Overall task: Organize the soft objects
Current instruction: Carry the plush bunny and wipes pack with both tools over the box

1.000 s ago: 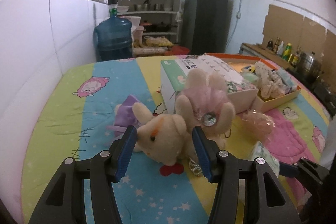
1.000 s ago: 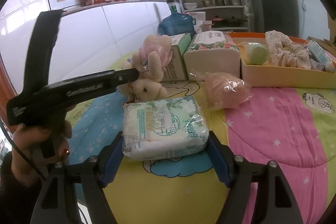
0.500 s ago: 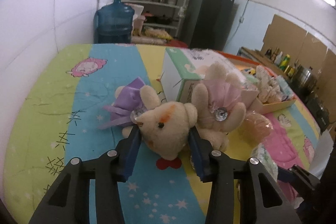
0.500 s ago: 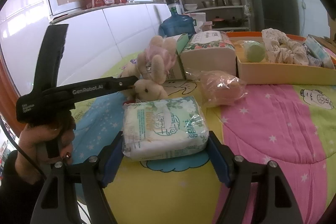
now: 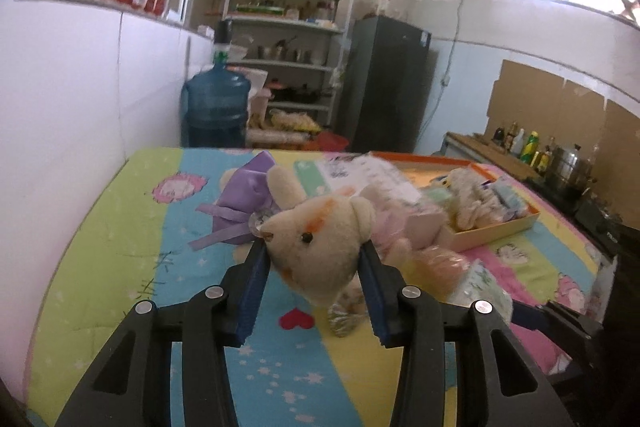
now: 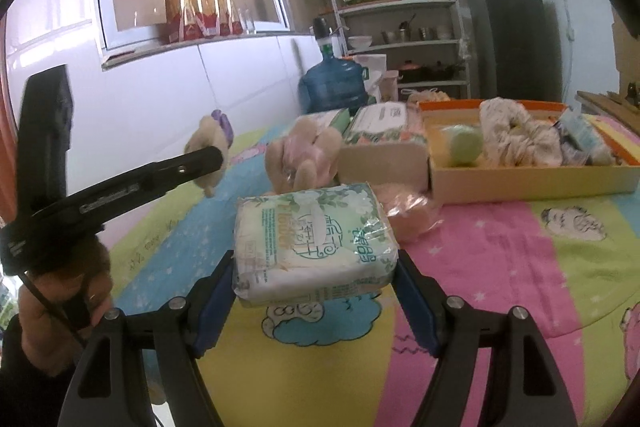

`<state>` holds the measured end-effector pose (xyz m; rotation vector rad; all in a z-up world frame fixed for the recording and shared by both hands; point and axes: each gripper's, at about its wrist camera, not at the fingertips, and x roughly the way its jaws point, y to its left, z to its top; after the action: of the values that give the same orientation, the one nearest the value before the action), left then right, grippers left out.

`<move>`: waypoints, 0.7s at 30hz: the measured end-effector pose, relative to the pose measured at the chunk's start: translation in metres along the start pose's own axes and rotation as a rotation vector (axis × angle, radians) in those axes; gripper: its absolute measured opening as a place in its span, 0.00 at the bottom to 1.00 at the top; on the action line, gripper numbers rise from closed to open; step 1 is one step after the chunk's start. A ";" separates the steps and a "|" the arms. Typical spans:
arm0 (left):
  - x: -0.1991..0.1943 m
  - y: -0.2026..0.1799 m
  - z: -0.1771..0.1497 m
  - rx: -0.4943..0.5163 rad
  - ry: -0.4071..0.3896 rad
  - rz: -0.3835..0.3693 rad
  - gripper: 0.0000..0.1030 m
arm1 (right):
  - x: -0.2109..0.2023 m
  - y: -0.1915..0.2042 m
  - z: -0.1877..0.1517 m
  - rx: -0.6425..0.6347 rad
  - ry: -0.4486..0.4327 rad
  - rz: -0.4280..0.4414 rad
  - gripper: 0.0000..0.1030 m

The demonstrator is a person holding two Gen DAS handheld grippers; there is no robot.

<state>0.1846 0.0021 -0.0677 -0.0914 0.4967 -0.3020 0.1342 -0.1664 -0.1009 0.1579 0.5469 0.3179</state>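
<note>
My left gripper (image 5: pixel 312 251) is shut on the head of a beige plush toy (image 5: pixel 320 227) in a purple dress, held above the quilt (image 5: pixel 120 267). The right wrist view shows the same plush (image 6: pixel 208 135) hanging clear of the bed at the tips of the left gripper (image 6: pixel 208 159). My right gripper (image 6: pixel 314 263) is shut on a green-and-white tissue pack (image 6: pixel 312 231), its pads pressing both short ends. A second plush in a pink dress (image 6: pixel 304 155) lies behind the pack. A pink bagged soft item (image 6: pixel 412 215) rests beside it.
An orange-rimmed tray (image 6: pixel 520 179) at the right holds a green ball (image 6: pixel 464 145), a crumpled cloth (image 6: pixel 516 139) and small packets. Two tissue boxes (image 6: pixel 380 123) stand left of it. A white wall runs along the bed's left side, and a blue water jug (image 5: pixel 216 107) stands beyond the bed. A person's hand (image 6: pixel 60 299) grips the left tool.
The left jaws closed on the purple-dressed plush and lifted it off the quilt, away from the pink-dressed one. The right gripper rose a little with the tissue pack.
</note>
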 end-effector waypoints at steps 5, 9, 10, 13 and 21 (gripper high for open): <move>-0.010 -0.021 0.009 0.030 -0.022 -0.050 0.44 | -0.016 -0.014 0.008 0.007 -0.037 -0.035 0.73; -0.011 -0.041 0.016 0.051 -0.024 -0.098 0.44 | -0.034 -0.032 0.018 0.020 -0.076 -0.077 0.73; -0.010 -0.046 0.018 0.053 -0.022 -0.112 0.44 | -0.039 -0.039 0.021 0.024 -0.087 -0.089 0.73; -0.004 -0.062 0.025 0.059 -0.014 -0.154 0.44 | -0.051 -0.054 0.029 0.033 -0.109 -0.118 0.73; 0.021 -0.105 0.048 0.078 0.006 -0.227 0.44 | -0.077 -0.102 0.054 0.017 -0.150 -0.207 0.73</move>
<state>0.1983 -0.1038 -0.0182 -0.0715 0.4802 -0.5430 0.1266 -0.2915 -0.0419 0.1393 0.4138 0.0987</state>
